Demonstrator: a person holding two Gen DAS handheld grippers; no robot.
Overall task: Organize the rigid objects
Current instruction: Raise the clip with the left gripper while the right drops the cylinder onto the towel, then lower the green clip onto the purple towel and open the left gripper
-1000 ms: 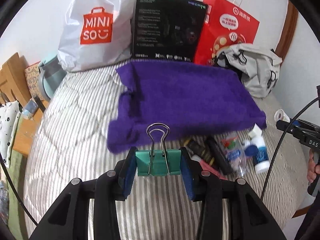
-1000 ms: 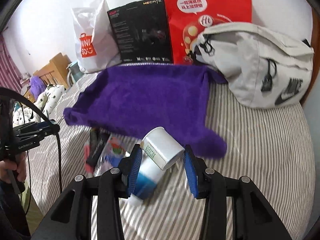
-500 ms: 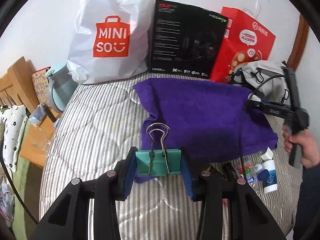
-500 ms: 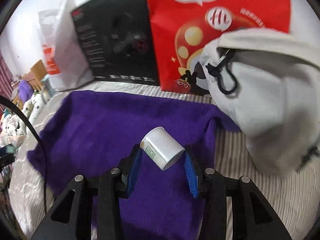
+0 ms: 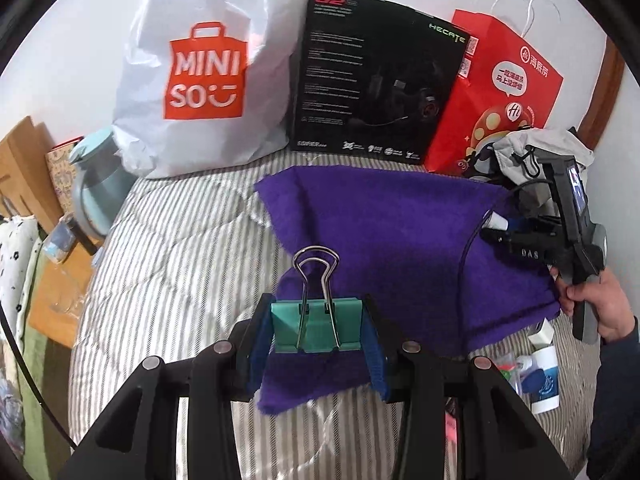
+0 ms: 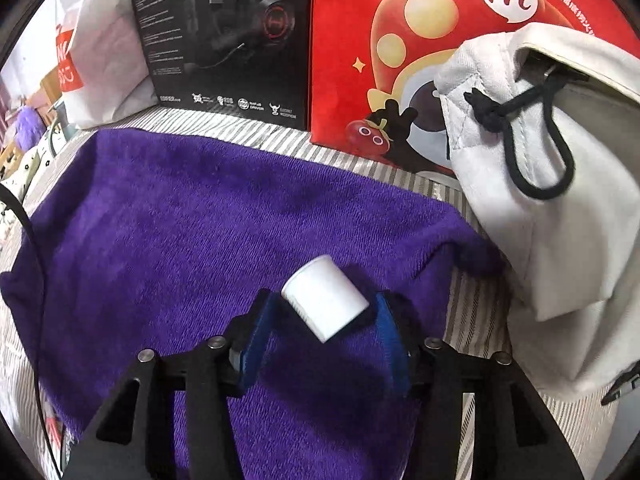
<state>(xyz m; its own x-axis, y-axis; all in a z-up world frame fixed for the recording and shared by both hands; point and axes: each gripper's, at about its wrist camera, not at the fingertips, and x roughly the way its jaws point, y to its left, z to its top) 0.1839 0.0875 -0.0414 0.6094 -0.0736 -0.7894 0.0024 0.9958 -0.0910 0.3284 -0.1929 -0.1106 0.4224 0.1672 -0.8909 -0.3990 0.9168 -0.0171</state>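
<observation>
My left gripper (image 5: 316, 326) is shut on a green binder clip (image 5: 316, 328) with wire handles, held above the near edge of a purple towel (image 5: 400, 232) spread on the striped bed. My right gripper (image 6: 326, 320) sits low over the towel's (image 6: 200, 240) right part. A white bottle (image 6: 324, 304) lies tilted between its blue pads (image 6: 256, 340), and the jaws stand slightly wider than the bottle. In the left wrist view the right gripper (image 5: 498, 226) shows over the towel's far right corner, with a hand (image 5: 600, 304) on its handle.
A white shopping bag (image 5: 200, 80), a black headset box (image 5: 376, 76) and a red paper bag (image 5: 496, 92) stand along the wall. A pale drawstring bag (image 6: 560, 200) lies right of the towel. Small bottles (image 5: 544, 376) lie off the towel's near right corner. A kettle (image 5: 96, 184) stands at the left.
The right gripper carried the white bottle from the pile to the towel's far right part and its jaws have widened a little. The left gripper, still holding the clip, moved nearer the towel.
</observation>
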